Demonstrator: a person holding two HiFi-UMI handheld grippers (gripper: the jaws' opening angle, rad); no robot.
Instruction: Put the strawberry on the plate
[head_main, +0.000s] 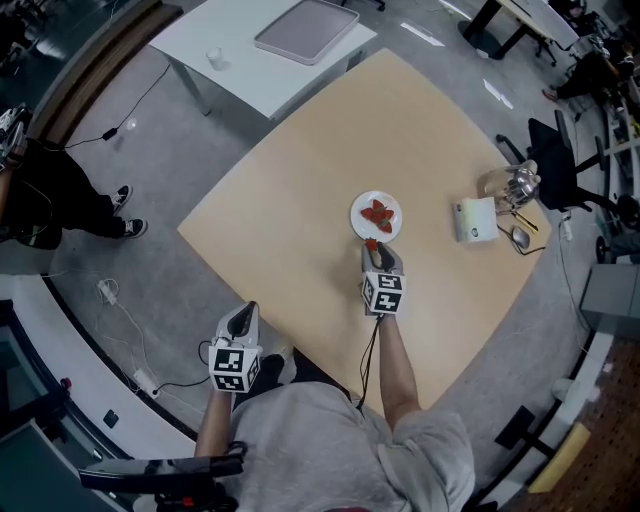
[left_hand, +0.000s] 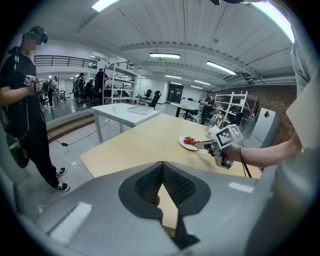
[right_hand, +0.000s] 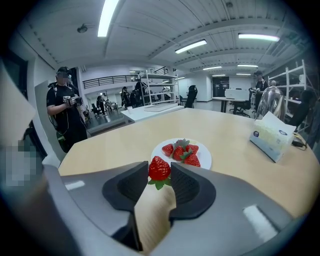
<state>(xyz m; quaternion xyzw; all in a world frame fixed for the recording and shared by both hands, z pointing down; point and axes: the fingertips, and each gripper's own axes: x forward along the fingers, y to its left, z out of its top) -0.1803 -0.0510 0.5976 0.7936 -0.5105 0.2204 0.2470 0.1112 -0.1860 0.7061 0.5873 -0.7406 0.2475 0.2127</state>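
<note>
Bystander: a person in dark clothes (head_main: 45, 190) stands on the grey floor at the far left, well apart from the wooden table.
Left gripper: the left gripper (left_hand: 162, 166) is held low at the left, off the wooden table's near-left edge and over the floor (head_main: 241, 312). Its jaws meet at the tips, with nothing between them.
White table: a white table (head_main: 215, 30) stands beyond the wooden table's far-left corner. A grey tray (head_main: 305, 28) lies on it.
Wooden table: the light wooden table (head_main: 300, 190) fills the middle of the head view.
Right gripper: the right gripper (right_hand: 160, 166) reaches over the wooden table toward the plate (head_main: 380, 258). Its jaws are clamped on the held strawberry, one pad on each side of it.
Held strawberry: the held strawberry (right_hand: 159, 169) sits between the jaw tips, red tip up and green leaves down. In the head view it is at the plate's near rim (head_main: 372, 243). I cannot tell whether it is over the rim or just short of it.
Plate: the white plate (right_hand: 206, 161) lies near the table's middle (head_main: 360, 226). A cluster of strawberries (right_hand: 182, 151) rests on it, touching one another.
Tissue box: a pale tissue box (head_main: 476, 218) stands to the right of the plate, apart from it.
Shiny vessel: a shiny vessel (head_main: 512, 183) stands near the table's right edge, just beyond the tissue box.
</note>
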